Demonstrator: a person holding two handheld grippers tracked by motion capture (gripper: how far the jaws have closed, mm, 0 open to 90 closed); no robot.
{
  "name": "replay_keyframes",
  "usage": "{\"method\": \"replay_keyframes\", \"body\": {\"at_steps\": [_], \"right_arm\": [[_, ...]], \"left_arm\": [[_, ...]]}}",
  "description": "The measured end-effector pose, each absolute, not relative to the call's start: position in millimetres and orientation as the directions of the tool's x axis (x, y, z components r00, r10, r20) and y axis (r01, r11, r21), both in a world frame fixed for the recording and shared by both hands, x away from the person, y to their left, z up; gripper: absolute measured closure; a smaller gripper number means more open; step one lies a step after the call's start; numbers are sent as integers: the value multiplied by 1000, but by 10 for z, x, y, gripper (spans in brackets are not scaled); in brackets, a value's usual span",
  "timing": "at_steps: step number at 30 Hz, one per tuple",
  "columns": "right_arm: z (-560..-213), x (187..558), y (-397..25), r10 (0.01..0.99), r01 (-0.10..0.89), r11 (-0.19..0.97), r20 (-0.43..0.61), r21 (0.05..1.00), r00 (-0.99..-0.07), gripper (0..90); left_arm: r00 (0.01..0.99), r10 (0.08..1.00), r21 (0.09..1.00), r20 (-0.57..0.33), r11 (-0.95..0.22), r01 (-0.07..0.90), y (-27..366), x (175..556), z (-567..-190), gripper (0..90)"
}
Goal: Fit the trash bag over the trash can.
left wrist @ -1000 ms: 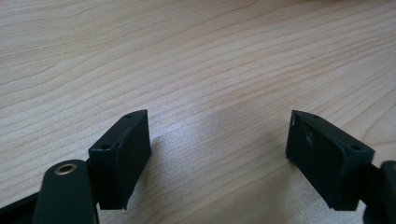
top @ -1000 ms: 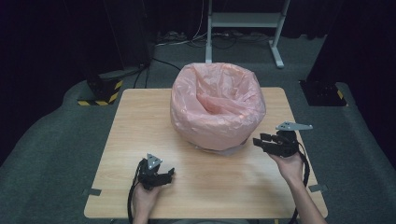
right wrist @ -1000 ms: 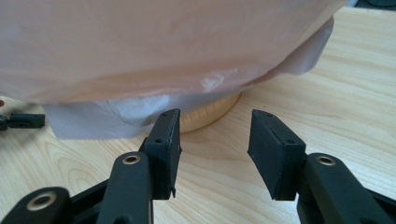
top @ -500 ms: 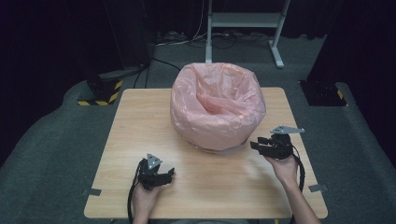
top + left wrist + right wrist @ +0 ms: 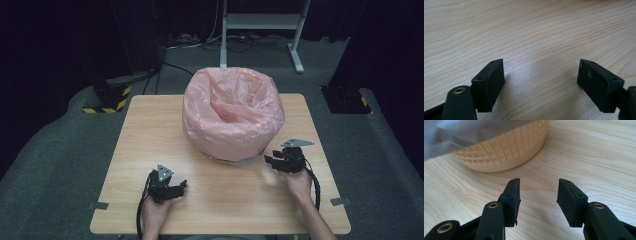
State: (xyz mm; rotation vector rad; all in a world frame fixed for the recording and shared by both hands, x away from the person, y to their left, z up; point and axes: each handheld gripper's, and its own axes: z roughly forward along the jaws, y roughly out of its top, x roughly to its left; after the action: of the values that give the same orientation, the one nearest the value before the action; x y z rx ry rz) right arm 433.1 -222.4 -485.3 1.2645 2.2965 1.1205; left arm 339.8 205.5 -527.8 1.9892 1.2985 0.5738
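Right claw (image 5: 538, 195) lowered, near lined basket (image 5: 232, 117).

From my right gripper view, the bag (image 5: 461, 131) hides the basket's (image 5: 506, 152) upper wall; the frame's top edge crops both. The bag's inside bottom stays unseen.

No readable text, labels, brands or numbers anywhere; only yellow-black hazard stripes (image 5: 111, 107) on floor base.
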Motion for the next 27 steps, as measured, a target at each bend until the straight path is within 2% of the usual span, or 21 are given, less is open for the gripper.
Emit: {"method": "replay_keyframes", "body": {"at_steps": [13, 17, 18, 21, 27], "right_arm": [[-5018, 4369, -2139, 819, 581, 347, 65, 736, -571, 510], [-5119, 4397, -2092, 821, 594, 362, 56, 718, -568, 476], [-5177, 4402, -2076, 821, 587, 370, 42, 720, -569, 451], [-5232, 4361, -2051, 827, 542, 379, -11, 750, -563, 450], [-5234, 4364, -2051, 831, 545, 375, -11, 750, -557, 430]], "left_arm": [[404, 915, 743, -4, -268, 613, 2055, 3398, -5278, 220], [404, 915, 744, -4, -267, 613, 2055, 3398, -5278, 220], [404, 915, 743, -4, -268, 613, 2055, 3398, -5278, 221], [405, 914, 744, -4, -268, 613, 2056, 3398, -5278, 220], [405, 914, 744, -4, -268, 613, 2056, 3398, -5278, 221]]}}
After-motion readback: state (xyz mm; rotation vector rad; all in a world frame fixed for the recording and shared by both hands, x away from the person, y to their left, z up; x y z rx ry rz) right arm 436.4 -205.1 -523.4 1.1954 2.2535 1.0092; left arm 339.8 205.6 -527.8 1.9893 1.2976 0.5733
